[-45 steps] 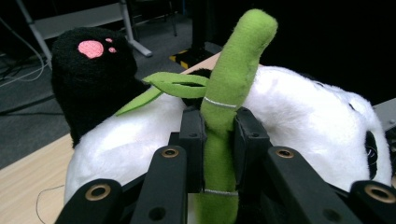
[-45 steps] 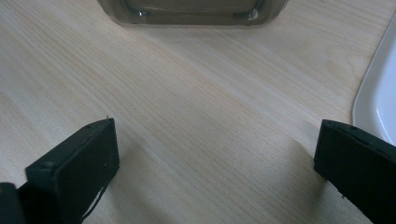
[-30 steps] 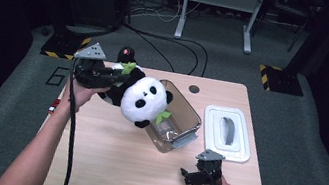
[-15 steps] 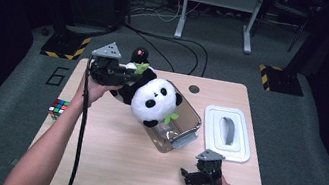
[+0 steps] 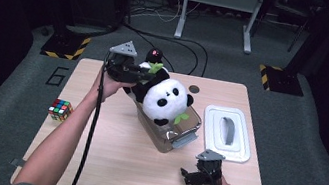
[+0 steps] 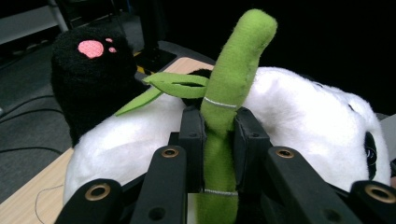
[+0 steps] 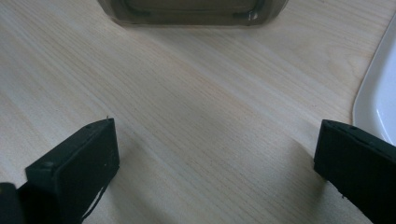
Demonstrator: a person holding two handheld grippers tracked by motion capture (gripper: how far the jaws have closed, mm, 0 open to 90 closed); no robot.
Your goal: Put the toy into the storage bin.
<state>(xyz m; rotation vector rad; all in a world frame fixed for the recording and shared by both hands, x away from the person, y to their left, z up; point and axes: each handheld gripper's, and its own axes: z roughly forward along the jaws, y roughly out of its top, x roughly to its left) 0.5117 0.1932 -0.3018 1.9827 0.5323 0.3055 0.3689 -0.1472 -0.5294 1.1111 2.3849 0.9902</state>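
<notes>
One wooden table (image 5: 90, 161), pale, stood on grey carpet, with the person seated at its 6 o'clock edge. One plush panda (image 5: 163, 100), black and white, hung tilted over the open top of one clear plastic box (image 5: 181, 133) near the table's centre; whether its underside touched the rim could not be told. The panda carried one green bamboo stalk (image 6: 224, 112) with one green leaf (image 6: 180, 86) branching off it, and one black paw with a pink pad (image 6: 91, 49) was raised behind. Left gripper (image 5: 143, 72), one, was held above the table at about 11 o'clock from the box; its two jaws were clamped on the bamboo stalk, pads pressing either side of it in the left gripper view, and the panda hung from that hold. Right gripper (image 5: 192, 174), one, sat low over the table at about 5 o'clock from the box, jaws spread wide with bare wood between them and nothing held. One white lid (image 5: 226, 133) with a grey handle lay flat at 3 o'clock of the box, just beside it. One colour cube puzzle (image 5: 59, 109) rested near the table's 9 o'clock edge, well apart from the rest. One small dark round mark (image 5: 194, 89) sat on the tabletop toward 12 o'clock. Two black-and-yellow striped floor blocks (image 5: 66, 45) lay beyond the far corners.
</notes>
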